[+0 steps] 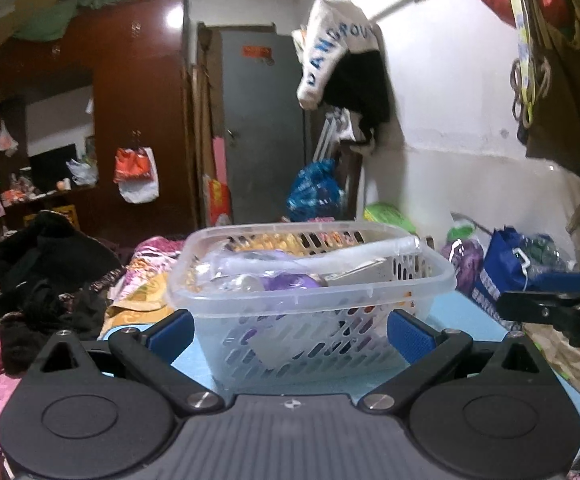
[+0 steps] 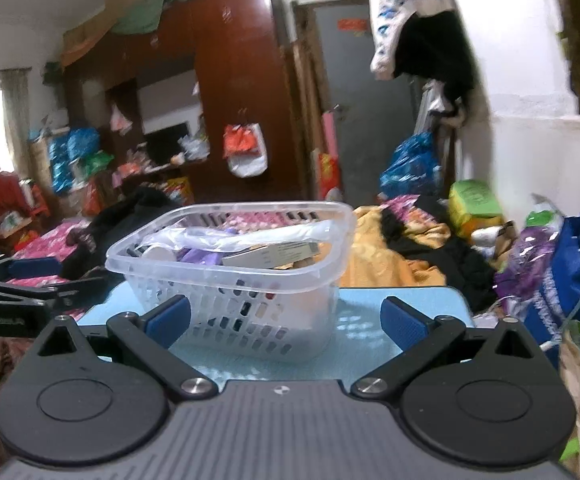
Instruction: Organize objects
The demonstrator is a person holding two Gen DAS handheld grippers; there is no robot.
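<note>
A clear plastic slotted basket (image 1: pixel 442 280) stands on a light blue table (image 1: pixel 462 320). It holds several items: a purple packet (image 1: pixel 290 280), a beige box (image 1: pixel 362 274), a white bottle and clear plastic wrap. My left gripper (image 1: pixel 290 330) is open, its blue pads on either side of the basket's near end, not touching. In the right wrist view the basket (image 2: pixel 330 268) sits ahead and left of centre. My right gripper (image 2: pixel 285 320) is open and empty in front of it. Each gripper shows at the edge of the other's view.
Black clothes (image 1: pixel 45 276) and floral bedding (image 2: pixel 394 256) lie around the table. A blue bag (image 2: pixel 570 280) and purple bag (image 2: pixel 530 260) stand at the right. A brown wardrobe (image 1: pixel 137 112) and grey door (image 1: pixel 261 128) are behind.
</note>
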